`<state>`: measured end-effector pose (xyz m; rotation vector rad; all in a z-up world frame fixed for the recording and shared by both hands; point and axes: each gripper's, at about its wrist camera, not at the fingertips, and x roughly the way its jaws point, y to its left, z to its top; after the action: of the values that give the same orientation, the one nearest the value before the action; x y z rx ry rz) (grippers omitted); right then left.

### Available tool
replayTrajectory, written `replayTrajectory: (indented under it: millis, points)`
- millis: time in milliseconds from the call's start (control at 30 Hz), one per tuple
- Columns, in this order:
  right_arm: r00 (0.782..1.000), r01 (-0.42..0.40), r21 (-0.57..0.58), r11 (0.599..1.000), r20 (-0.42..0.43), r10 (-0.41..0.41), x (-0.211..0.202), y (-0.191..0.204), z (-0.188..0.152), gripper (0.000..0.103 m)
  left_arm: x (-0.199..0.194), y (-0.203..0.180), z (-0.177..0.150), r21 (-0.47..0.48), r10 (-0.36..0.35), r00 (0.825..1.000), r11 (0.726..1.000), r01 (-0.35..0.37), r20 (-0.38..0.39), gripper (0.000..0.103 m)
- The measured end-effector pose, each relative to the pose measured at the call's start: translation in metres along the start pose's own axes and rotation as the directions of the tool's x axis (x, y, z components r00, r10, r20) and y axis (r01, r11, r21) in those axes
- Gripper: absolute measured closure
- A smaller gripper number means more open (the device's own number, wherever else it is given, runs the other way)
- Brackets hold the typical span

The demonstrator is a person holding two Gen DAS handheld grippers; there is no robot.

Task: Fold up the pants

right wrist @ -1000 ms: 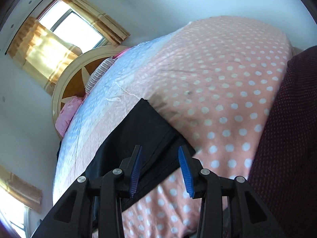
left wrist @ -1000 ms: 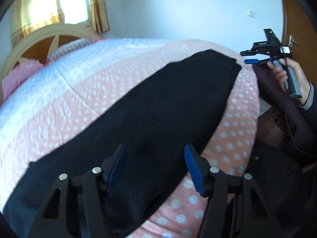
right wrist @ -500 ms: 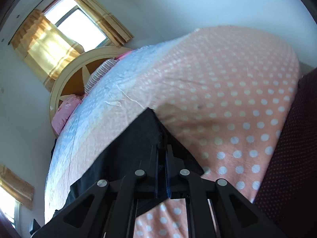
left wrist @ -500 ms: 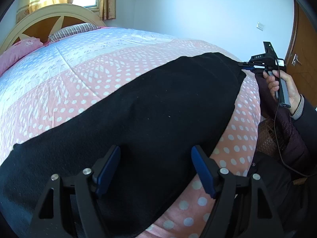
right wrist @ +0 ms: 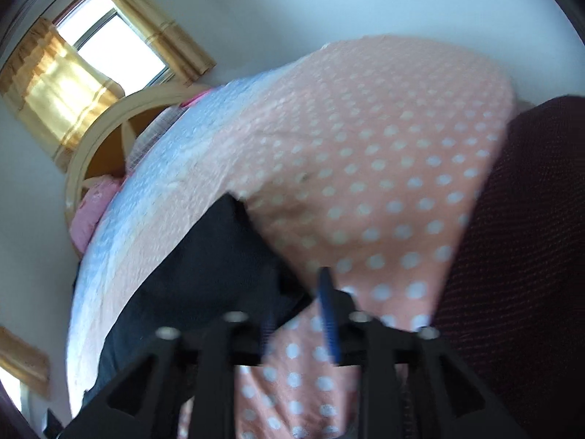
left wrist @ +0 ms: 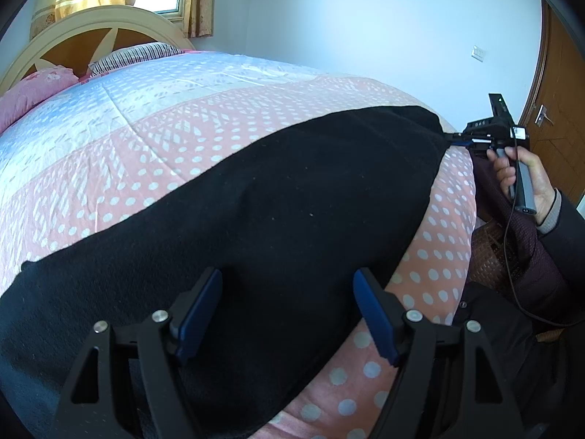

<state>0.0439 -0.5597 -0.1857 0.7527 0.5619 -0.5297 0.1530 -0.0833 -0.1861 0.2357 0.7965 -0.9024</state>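
Quilt (left wrist: 153,139), pants (left wrist: 278,219); right gripper (right wrist: 298,314) perhaps parted.

1. We hold the left gripper (left wrist: 289,314) low and level, its blue-padded jaws spread wide apart.
2. Our right hand (left wrist: 519,175) grips the right gripper (left wrist: 461,141) by its handle, far ahead; its jaws look closed, though its own view is blurred.

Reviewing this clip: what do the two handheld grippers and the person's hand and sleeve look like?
Both grippers are black open-frame plastic with silver screws and blue finger pads. The right gripper has a grey handle, a white label, faint lettering and a thin black cable trailing down. The hand is bare, with a grey cuff under a dark sleeve.
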Motion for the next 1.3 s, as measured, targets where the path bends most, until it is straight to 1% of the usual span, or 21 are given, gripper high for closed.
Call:
replayTrajectory:
  millis: [67, 167, 233, 333, 367, 433, 467, 500, 600, 633, 700, 767, 833, 900, 967, 1067, 1100, 1167, 1200, 1233, 1300]
  points:
    - [0.999, -0.02, -0.035, 0.999, 0.032, 0.021, -0.011, 0.009, 0.003, 0.057, -0.001, 0.0, 0.0, -0.002, -0.001, 1.0, 1.0, 0.001, 0.003, 0.025]
    - [0.992, -0.11, -0.164, 0.98, 0.041, 0.118, -0.021, 0.043, -0.002, 0.057, -0.012, 0.0, -0.002, -0.012, 0.007, 0.999, 1.0, -0.006, 0.046, 0.025]
    - [0.981, -0.189, -0.242, 0.952, -0.005, 0.194, -0.015, 0.067, -0.01, 0.057, -0.026, 0.006, -0.003, -0.039, 0.008, 0.996, 0.999, -0.004, 0.092, 0.025]
    - [0.96, -0.281, -0.261, 0.924, -0.094, 0.265, 0.009, 0.086, -0.018, 0.057, -0.047, 0.023, -0.008, -0.095, 0.045, 0.988, 0.995, -0.031, 0.151, 0.023]
    - [0.963, -0.263, -0.258, 0.93, -0.123, 0.239, 0.021, 0.087, -0.021, 0.057, -0.05, 0.03, -0.01, -0.111, 0.075, 0.987, 0.992, -0.06, 0.145, 0.022]
    - [0.991, -0.093, -0.261, 0.961, -0.122, 0.063, 0.04, 0.081, -0.025, 0.057, -0.048, 0.043, -0.015, -0.125, 0.144, 0.985, 0.983, -0.132, 0.093, 0.021]
    - [0.993, -0.063, -0.244, 0.968, -0.117, 0.035, 0.044, 0.073, -0.025, 0.057, -0.044, 0.049, -0.018, -0.125, 0.182, 0.982, 0.977, -0.175, 0.049, 0.021]
    - [0.992, -0.088, -0.218, 0.972, -0.111, 0.065, 0.041, 0.067, -0.023, 0.057, -0.04, 0.054, -0.021, -0.129, 0.207, 0.978, 0.97, -0.204, 0.008, 0.021]
    - [0.997, -0.005, -0.251, 0.968, -0.08, -0.015, 0.027, 0.073, -0.023, 0.057, -0.047, 0.059, -0.028, -0.136, 0.214, 0.977, 0.967, -0.213, -0.007, 0.021]
    - [0.997, -0.01, -0.26, 0.965, -0.072, -0.009, 0.021, 0.075, -0.024, 0.057, -0.05, 0.059, -0.029, -0.126, 0.225, 0.974, 0.967, -0.224, -0.004, 0.021]
    - [0.994, -0.083, -0.286, 0.955, -0.087, 0.06, 0.007, 0.091, -0.032, 0.057, -0.059, 0.062, -0.036, -0.118, 0.254, 0.967, 0.961, -0.251, 0.006, 0.021]
    - [0.981, -0.184, -0.354, 0.917, -0.128, 0.147, -0.007, 0.122, -0.053, 0.057, -0.071, 0.068, -0.041, -0.134, 0.277, 0.961, 0.953, -0.271, 0.027, 0.021]
    - [0.952, -0.299, -0.439, 0.847, -0.197, 0.234, -0.017, 0.157, -0.081, 0.057, -0.088, 0.076, -0.045, -0.167, 0.318, 0.947, 0.937, -0.306, 0.053, 0.02]
    - [0.913, -0.4, -0.52, 0.755, -0.293, 0.282, -0.021, 0.194, -0.119, 0.057, -0.101, 0.09, -0.051, -0.207, 0.357, 0.932, 0.918, -0.339, 0.055, 0.019]
    - [0.884, -0.46, -0.572, 0.679, -0.366, 0.291, -0.023, 0.217, -0.154, 0.057, -0.108, 0.102, -0.058, -0.238, 0.395, 0.918, 0.896, -0.376, 0.038, 0.017]
    - [0.854, -0.492, -0.607, 0.624, -0.478, 0.208, -0.004, 0.234, -0.201, 0.057, -0.114, 0.118, -0.07, -0.269, 0.458, 0.889, 0.856, -0.442, -0.003, 0.017]
    - [0.858, -0.478, -0.625, 0.617, -0.483, 0.176, 0.006, 0.236, -0.211, 0.056, -0.115, 0.124, -0.074, -0.276, 0.471, 0.882, 0.845, -0.457, -0.018, 0.017]
    - [0.888, -0.44, -0.693, 0.572, -0.431, 0.161, -0.003, 0.238, -0.218, 0.057, -0.115, 0.138, -0.088, -0.296, 0.497, 0.864, 0.816, -0.496, -0.076, 0.017]
    - [0.894, -0.427, -0.707, 0.564, -0.424, 0.146, -0.006, 0.239, -0.22, 0.057, -0.117, 0.144, -0.095, -0.321, 0.486, 0.87, 0.814, -0.485, -0.082, 0.013]
    - [0.893, -0.43, -0.708, 0.56, -0.427, 0.144, -0.011, 0.242, -0.22, 0.057, -0.121, 0.146, -0.099, -0.348, 0.47, 0.88, 0.815, -0.462, -0.069, 0.012]
    - [0.865, -0.488, -0.696, 0.526, -0.466, 0.186, -0.027, 0.251, -0.227, 0.057, -0.13, 0.148, -0.104, -0.352, 0.462, 0.885, 0.82, -0.451, -0.056, 0.012]
